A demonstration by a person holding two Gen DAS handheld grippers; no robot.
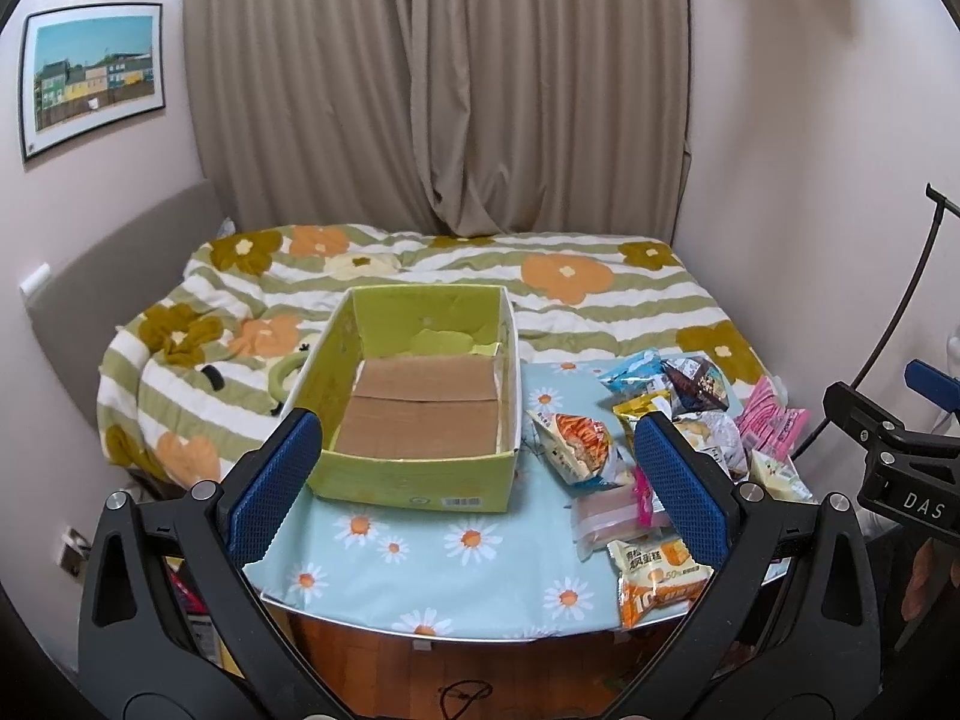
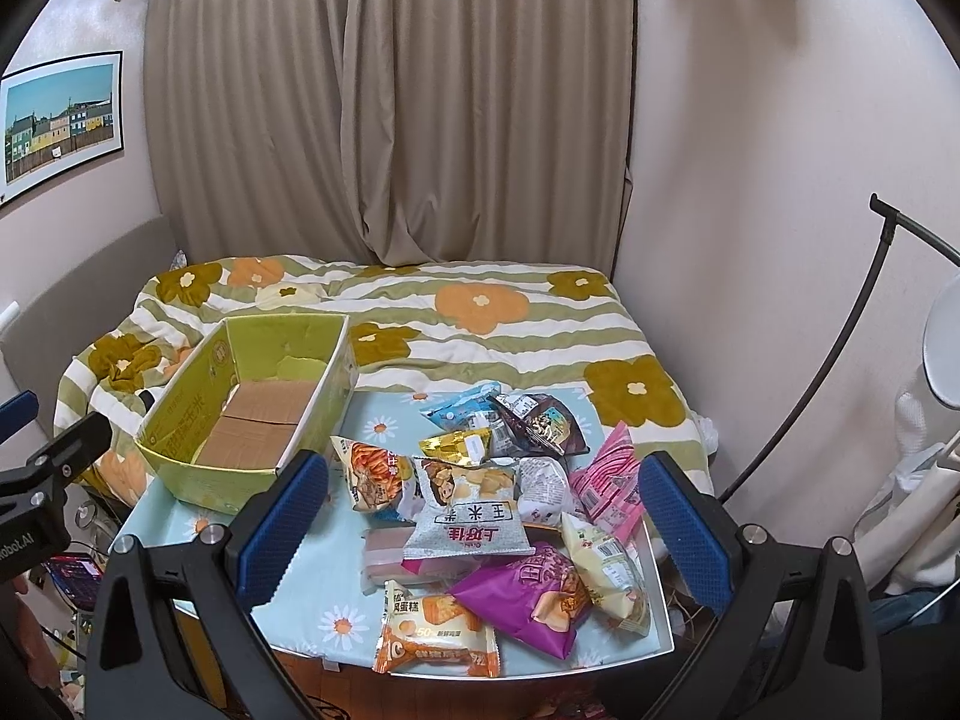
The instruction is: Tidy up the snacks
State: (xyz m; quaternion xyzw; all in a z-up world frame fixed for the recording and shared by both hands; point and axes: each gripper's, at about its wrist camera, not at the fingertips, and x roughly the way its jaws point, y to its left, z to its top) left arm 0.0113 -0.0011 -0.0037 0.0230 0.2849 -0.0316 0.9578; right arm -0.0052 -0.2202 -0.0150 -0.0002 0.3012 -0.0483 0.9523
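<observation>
Left gripper [image 1: 477, 495], nearest the lens in the left wrist view, with its blue-padded fingers [image 1: 276, 492] spread wide and empty, held above the near edge of the table [image 1: 420, 546], which is covered by a pale blue daisy-print cloth. Right gripper [image 2: 483, 513], in the right wrist view, likewise spread apart and holding nothing, poised over the snack pile [image 2: 498, 504]. Within the pile, at 6 o'clock, an orange cake packet [image 2: 435, 630] lies at the table's near edge; beside it, at about 4 o'clock, a purple bag [image 2: 528, 597] overlaps a pale yellow packet [image 2: 612, 570]. At the centre, a silver packet [image 2: 465, 516] rests on a clear-wrapped pink item [image 2: 384, 552]; a pink striped packet [image 2: 606, 480] sits at 3 o'clock, and an orange-and-white packet [image 2: 375, 474] at 9 o'clock. Farther off, at 12 o'clock, lie a gold packet [image 2: 456, 444], a light blue packet [image 2: 459, 408] and a dark packet [image 2: 540, 420]. The green cardboard box [image 1: 420, 396], open-topped with a bare brown floor, stands on the table's left part, just beside the pile, at its 10 o'clock. Beyond the table, a bed with a floral striped quilt [image 1: 540, 282]; behind it, beige curtains [image 1: 432, 90]; at upper left, a framed picture [image 1: 90, 78].
</observation>
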